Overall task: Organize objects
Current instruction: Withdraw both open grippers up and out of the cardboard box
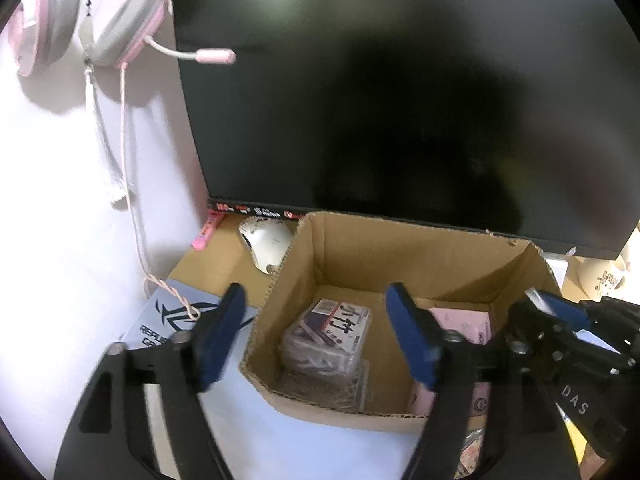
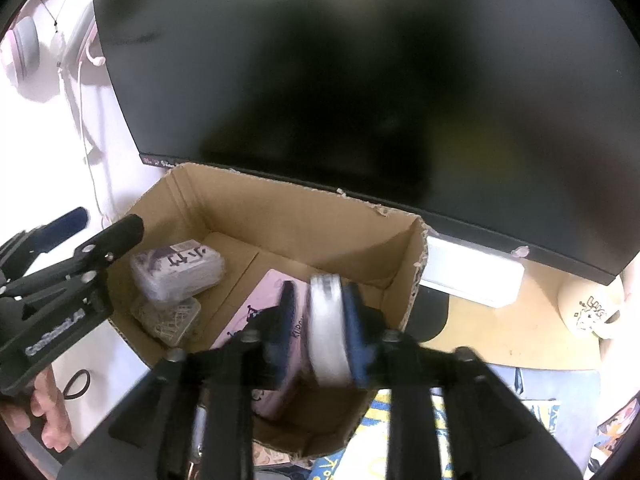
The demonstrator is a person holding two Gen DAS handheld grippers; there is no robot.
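Right claw (image 2: 326,332) grips a white roll of tape (image 2: 327,332) above the cardboard box (image 2: 304,216); left claw (image 1: 316,338) hangs open, empty, over the box's left wall.

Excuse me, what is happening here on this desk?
A person is tidying small things into an open cardboard box in front of a monitor. The right gripper holds a white roll over the box. The left gripper is open and empty above it. A wrapped pack and a pink box lie inside.
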